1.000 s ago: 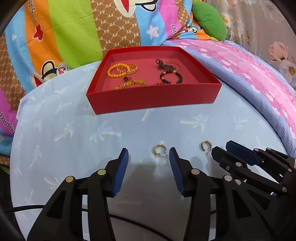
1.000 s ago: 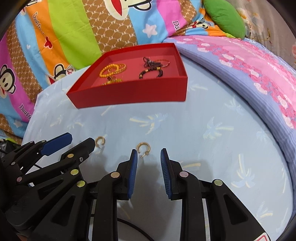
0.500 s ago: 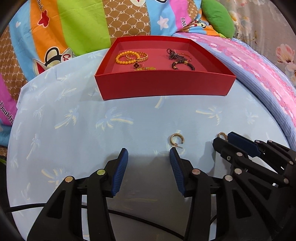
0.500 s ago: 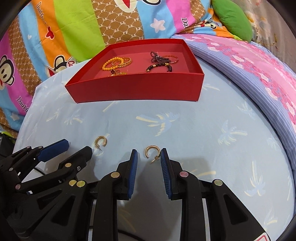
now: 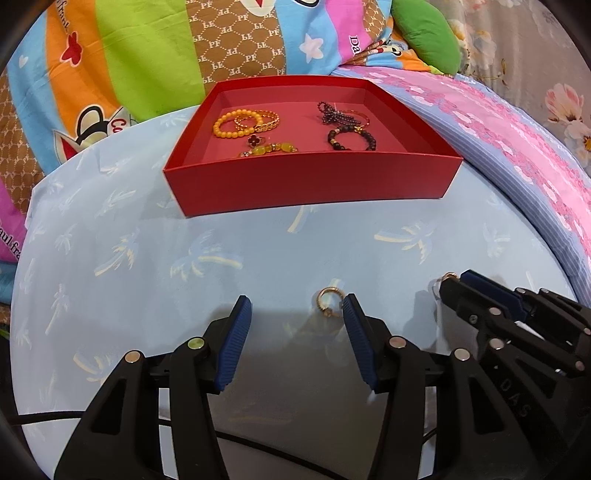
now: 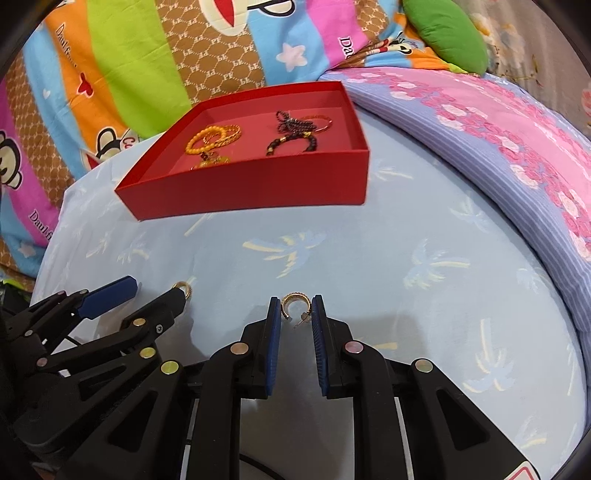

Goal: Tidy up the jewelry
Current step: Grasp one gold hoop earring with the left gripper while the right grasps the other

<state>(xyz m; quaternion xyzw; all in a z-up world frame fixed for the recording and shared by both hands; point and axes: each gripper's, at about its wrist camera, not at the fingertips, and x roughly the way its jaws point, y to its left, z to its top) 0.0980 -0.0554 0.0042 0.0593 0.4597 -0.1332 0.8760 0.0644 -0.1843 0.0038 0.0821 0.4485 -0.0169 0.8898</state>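
I see pale blue palm-print sheet (image 5: 147, 236) under both tools; striped cartoon bedding (image 6: 110, 55) behind, pink floral quilt (image 5: 517, 147) at right. Red tray (image 5: 314, 184) holds bracelets. Left gripper (image 5: 295, 321) jaws wide apart, gold hoop earring (image 5: 328, 301) between tips. Right gripper (image 6: 294, 312) jaws narrowly apart, flanking second hoop earring (image 6: 294, 303), not clamped

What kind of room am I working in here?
Probably a bedroom, on a bed: a light blue palm-print sheet is the work surface, with a striped cartoon-monkey quilt, a green cushion and a pink floral blanket behind the red jewelry tray.
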